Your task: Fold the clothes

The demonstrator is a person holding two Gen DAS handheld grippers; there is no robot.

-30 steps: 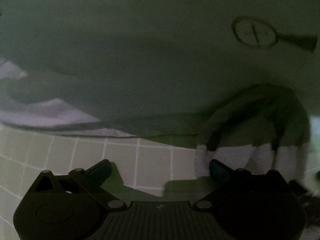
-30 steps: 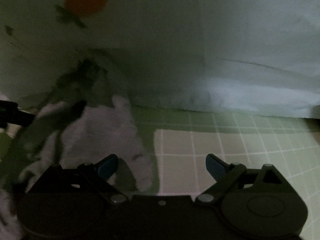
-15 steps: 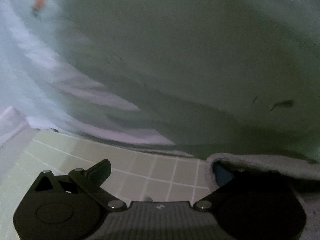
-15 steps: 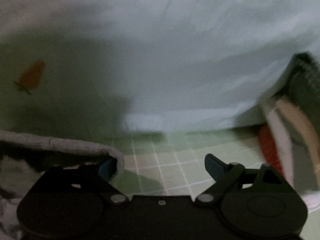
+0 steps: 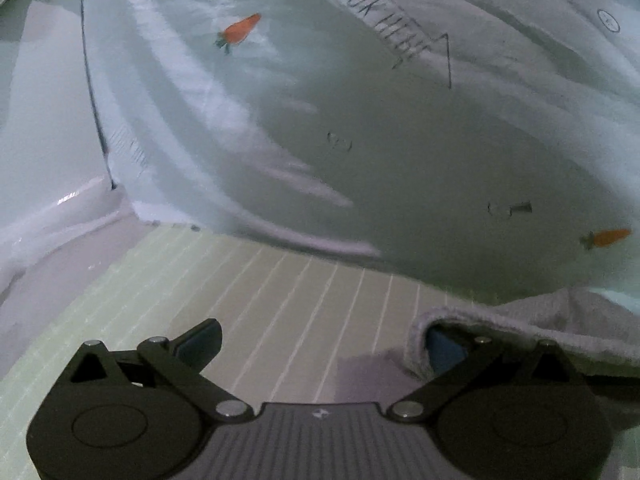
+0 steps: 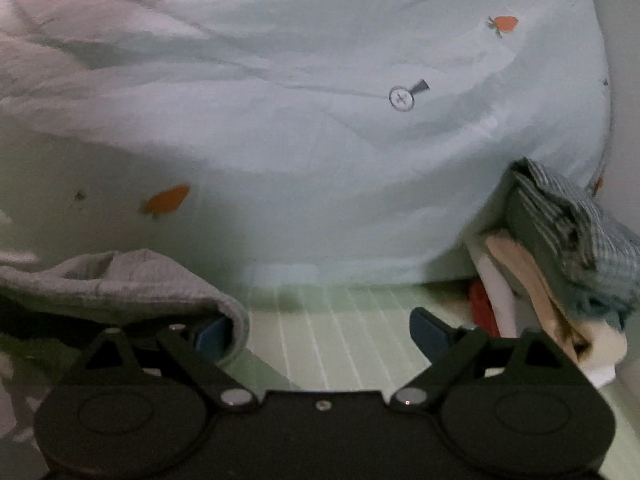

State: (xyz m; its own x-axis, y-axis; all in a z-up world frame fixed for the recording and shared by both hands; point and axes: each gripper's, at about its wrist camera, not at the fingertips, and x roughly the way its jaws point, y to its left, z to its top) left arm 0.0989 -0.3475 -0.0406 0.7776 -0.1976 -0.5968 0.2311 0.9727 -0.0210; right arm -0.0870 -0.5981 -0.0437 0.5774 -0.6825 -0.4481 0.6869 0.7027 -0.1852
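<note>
The grey cloth (image 5: 532, 316) lies on the green checked mat (image 5: 280, 300), draped over the inner finger of each pair of tongs: over the right finger of the left tongs (image 5: 320, 344) and over the left finger of the right tongs (image 6: 320, 332). Both tongs stand wide apart and grasp nothing; the cloth only hangs on one finger of each. To do this step well, I think each pair should clench on the hem so that both corners are held evenly before lifting, otherwise the cloth may slip off. Just behind the cloth, a pale bedsheet (image 6: 320, 140) printed with small carrots (image 6: 166, 200) rises like a wall and leaves little room for pushing forward. To the right of the cloth, a stack of folded clothes (image 6: 560, 248) stands near; a wide swing could knock it.
</note>
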